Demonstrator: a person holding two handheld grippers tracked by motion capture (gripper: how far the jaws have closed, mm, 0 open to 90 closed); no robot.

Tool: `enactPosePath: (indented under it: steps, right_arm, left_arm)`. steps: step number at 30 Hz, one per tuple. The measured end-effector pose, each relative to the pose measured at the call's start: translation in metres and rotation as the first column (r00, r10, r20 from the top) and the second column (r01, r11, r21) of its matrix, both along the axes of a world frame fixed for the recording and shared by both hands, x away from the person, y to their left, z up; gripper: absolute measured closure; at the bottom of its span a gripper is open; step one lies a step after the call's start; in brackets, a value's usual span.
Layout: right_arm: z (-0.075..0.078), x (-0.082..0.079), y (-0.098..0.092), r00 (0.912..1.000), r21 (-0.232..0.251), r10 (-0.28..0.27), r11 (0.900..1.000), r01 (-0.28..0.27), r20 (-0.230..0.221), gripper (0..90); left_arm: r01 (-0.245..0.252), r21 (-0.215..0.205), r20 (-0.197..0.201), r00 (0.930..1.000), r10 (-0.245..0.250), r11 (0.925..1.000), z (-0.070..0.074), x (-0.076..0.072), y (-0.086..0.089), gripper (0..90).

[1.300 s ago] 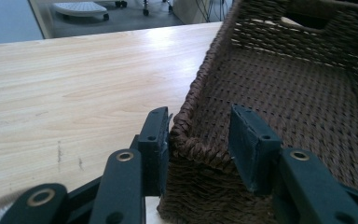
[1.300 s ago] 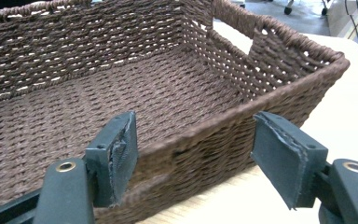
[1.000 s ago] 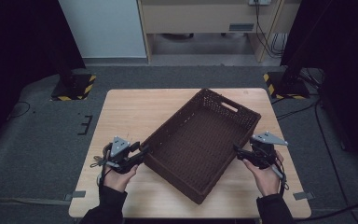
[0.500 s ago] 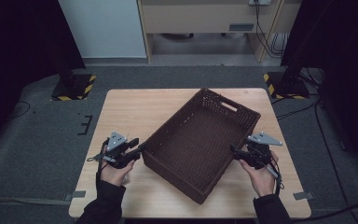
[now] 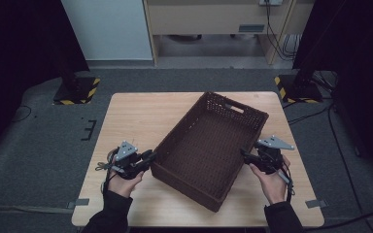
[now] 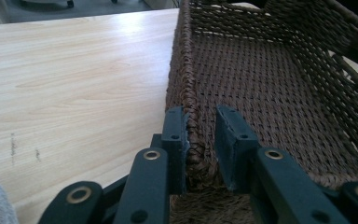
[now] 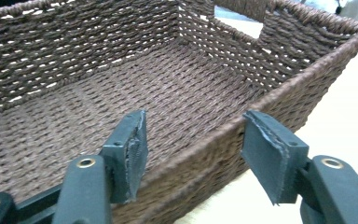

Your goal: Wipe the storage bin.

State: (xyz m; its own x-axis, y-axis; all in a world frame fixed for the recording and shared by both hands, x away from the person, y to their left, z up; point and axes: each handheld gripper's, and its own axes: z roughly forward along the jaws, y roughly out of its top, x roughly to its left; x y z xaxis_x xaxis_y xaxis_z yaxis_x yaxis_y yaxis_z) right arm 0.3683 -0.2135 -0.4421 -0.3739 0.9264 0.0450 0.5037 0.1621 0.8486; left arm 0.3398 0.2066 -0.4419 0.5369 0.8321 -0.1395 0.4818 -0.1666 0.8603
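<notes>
The left gripper (image 6: 200,149) has just been closing and now pinches the rim of the woven basket (image 5: 209,150) between its jaws. The right gripper (image 7: 191,154) stands spread, the opposite wall between its jaws but untouched. A lift now would likely tilt the basket and twist it out of the single grip.

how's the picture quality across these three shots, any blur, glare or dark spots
High view: soft and low in detail, dark at both side edges, table evenly lit. Left gripper view: sharp on the basket rim, pale glare on the far wood. Right gripper view: weave crisp, background beyond the rim washed out.
</notes>
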Motion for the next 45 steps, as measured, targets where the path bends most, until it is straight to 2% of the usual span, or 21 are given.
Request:
enactPosePath:
  steps: [3, 7, 8, 11, 17, 20, 25, 29, 32, 35, 36, 39, 41, 45]
  right_arm:
    - [0.000, -0.001, 0.003, 0.9999, -0.009, 0.006, 1.000, -0.006, -0.014, 37.3]
    - [-0.005, 0.000, 0.004, 0.9995, -0.041, 0.001, 0.999, -0.002, -0.031, 37.4]
    - [-0.005, 0.000, 0.003, 0.9993, -0.026, -0.002, 1.000, 0.001, -0.039, 37.6]
    - [-0.005, 0.001, 0.003, 0.9992, -0.027, -0.001, 1.000, 0.000, -0.040, 39.2]
    - [-0.006, 0.003, 0.002, 0.9997, -0.043, -0.010, 0.999, 0.009, -0.023, 43.4]
    - [-0.006, 0.006, 0.002, 0.9999, -0.062, -0.006, 0.998, 0.005, -0.009, 44.7]
    - [-0.007, 0.014, 0.004, 0.9999, -0.099, -0.009, 0.995, 0.010, 0.012, 47.6]
    - [-0.009, 0.018, 0.008, 0.9993, -0.137, -0.015, 0.990, 0.019, 0.034, 51.2]
    - [-0.009, 0.019, 0.008, 0.9992, -0.123, -0.021, 0.992, 0.025, 0.033, 51.2]
    - [-0.008, 0.018, 0.006, 0.9994, -0.105, -0.021, 0.994, 0.024, 0.029, 50.3]
    - [-0.007, 0.017, 0.007, 0.9993, -0.096, -0.024, 0.995, 0.026, 0.028, 50.3]
    - [-0.003, 0.013, 0.006, 0.9995, -0.070, -0.009, 0.997, 0.011, 0.029, 46.8]
    - [-0.002, 0.010, 0.007, 0.9998, -0.073, 0.003, 0.997, -0.001, 0.022, 44.9]
    - [-0.005, 0.007, 0.008, 1.0000, -0.086, 0.005, 0.996, -0.006, -0.009, 41.9]
  left_arm:
    - [0.021, 0.017, 0.003, 0.9998, -0.021, 0.9996, 0.001, -0.006, -0.007, 71.3]
    - [0.048, 0.031, -0.001, 0.9989, -0.048, 0.9984, 0.004, -0.008, -0.011, 70.5]
    - [0.052, 0.026, 0.000, 0.9987, -0.052, 0.9983, 0.005, -0.007, -0.011, 69.3]
    - [0.044, 0.009, 0.014, 0.9989, -0.044, 0.9990, 0.009, -0.006, -0.008, 63.0]
    - [0.011, -0.010, 0.048, 0.9988, -0.011, 0.9999, 0.017, 0.002, -0.002, 58.0]
    - [0.015, -0.015, 0.052, 0.9985, -0.014, 0.9998, 0.017, 0.008, -0.003, 57.0]
    - [0.030, 0.002, 0.047, 0.9984, -0.030, 0.9995, 0.011, 0.017, -0.013, 56.2]
    - [0.046, 0.034, 0.029, 0.9985, -0.047, 0.9984, 0.003, 0.021, -0.021, 55.6]
    - [0.065, 0.034, 0.006, 0.9978, -0.065, 0.9973, -0.002, 0.021, -0.025, 60.0]
    - [0.083, 0.048, -0.005, 0.9965, -0.083, 0.9954, -0.003, 0.018, -0.029, 68.6]
    - [0.080, 0.065, -0.009, 0.9967, -0.080, 0.9946, -0.003, 0.017, -0.031, 69.5]
    - [0.068, 0.075, -0.008, 0.9976, -0.068, 0.9949, -0.005, 0.013, -0.031, 69.6]
    - [0.060, 0.061, -0.016, 0.9981, -0.059, 0.9963, -0.005, 0.010, -0.031, 69.7]
    - [0.054, 0.069, -0.006, 0.9985, -0.054, 0.9962, -0.006, 0.000, -0.033, 68.7]
